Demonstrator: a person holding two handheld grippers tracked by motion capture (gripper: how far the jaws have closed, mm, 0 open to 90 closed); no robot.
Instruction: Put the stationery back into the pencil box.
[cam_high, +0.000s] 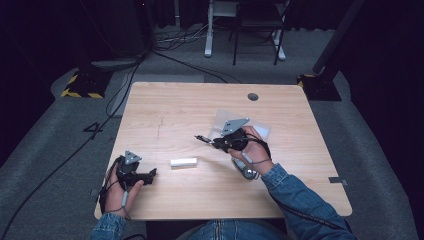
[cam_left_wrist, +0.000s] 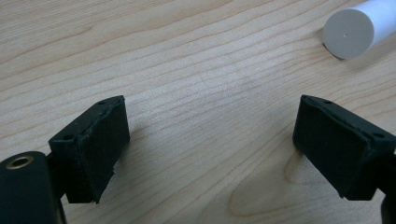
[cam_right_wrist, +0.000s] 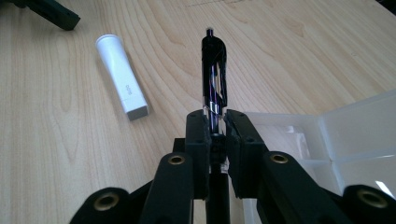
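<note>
Dark curtains and grey carpet surround a light wooden table (cam_high: 165, 110) with a small round grommet hole (cam_high: 253, 96) near its far edge. Beyond it stand a chair (cam_high: 257, 25) and the white legs of another table, with cables trailing over the floor. On the tabletop lie three loose things, one of each: a pen, a white tube and a clear plastic case.

Two grippers are in use, one in each hand of a person in denim sleeves. The right gripper (cam_high: 216, 142) is clamped on the pen (cam_high: 204, 138), above the middle of the table and just in front of the clear plastic case (cam_high: 260, 131). In the right gripper view the right gripper (cam_right_wrist: 216, 128) has its two black jaws pressed against the pen (cam_right_wrist: 214, 70) on either side, so that the barrel juts straight out past them. The pen is dark, nearly black, with a glossy, partly see-through barrel, a dark grip section and a fine point at its far end. The case (cam_right_wrist: 355, 130) lies open beside it at the right, its compartments showing.

The left gripper (cam_high: 145, 176) rests near the table's near left corner. In its own view the left gripper (cam_left_wrist: 210, 140) has its jaws spread wide with only bare wood between them.

The white tube (cam_high: 183, 162) lies flat between the two grippers, touched by neither. It is a short cylinder with a flat round end (cam_left_wrist: 355, 29) and small grey lettering on its side (cam_right_wrist: 122, 81).
</note>
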